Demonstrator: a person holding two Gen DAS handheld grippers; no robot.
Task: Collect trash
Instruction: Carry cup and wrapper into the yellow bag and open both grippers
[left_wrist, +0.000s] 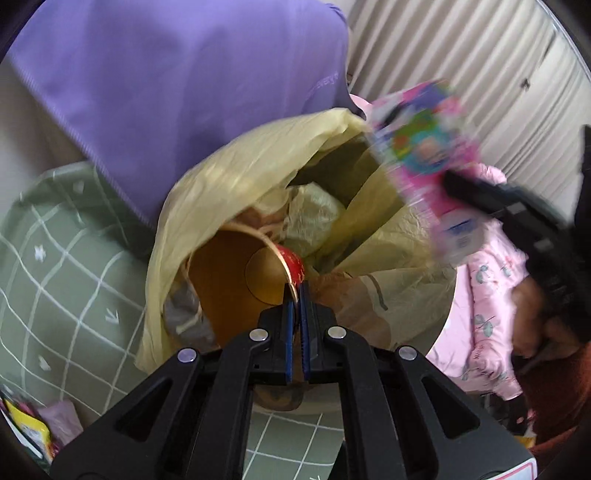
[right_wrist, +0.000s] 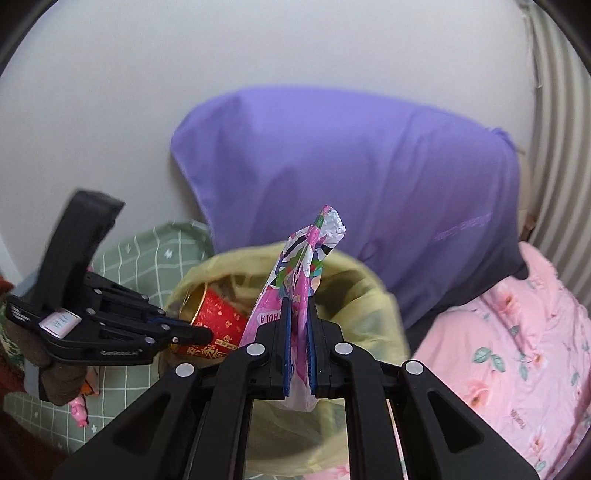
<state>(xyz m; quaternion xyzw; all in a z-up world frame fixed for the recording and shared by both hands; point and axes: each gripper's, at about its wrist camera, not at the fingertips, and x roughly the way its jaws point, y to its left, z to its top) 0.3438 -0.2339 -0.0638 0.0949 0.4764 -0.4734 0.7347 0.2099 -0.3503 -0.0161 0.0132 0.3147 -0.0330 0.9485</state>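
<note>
The left gripper is clenched on the rim of a red paper cup, pinching the thin wall between its blue pads. The cup hangs tipped on its side right at the mouth of the yellow trash bag, its gold inside facing the left wrist camera, its long axis running roughly level across the near left part of the opening.

The right gripper grips a crumpled pink printed wrapper, which stands up from the jaws, long axis upright, its free end over the bag's near rim.

Both pieces sit above or within the opening, so letting go looks like the next move; the cup seems nearer to dropping in. A purple cloth is behind the bag, with pink floral bedding to its right and a green checked sheet to its left.
</note>
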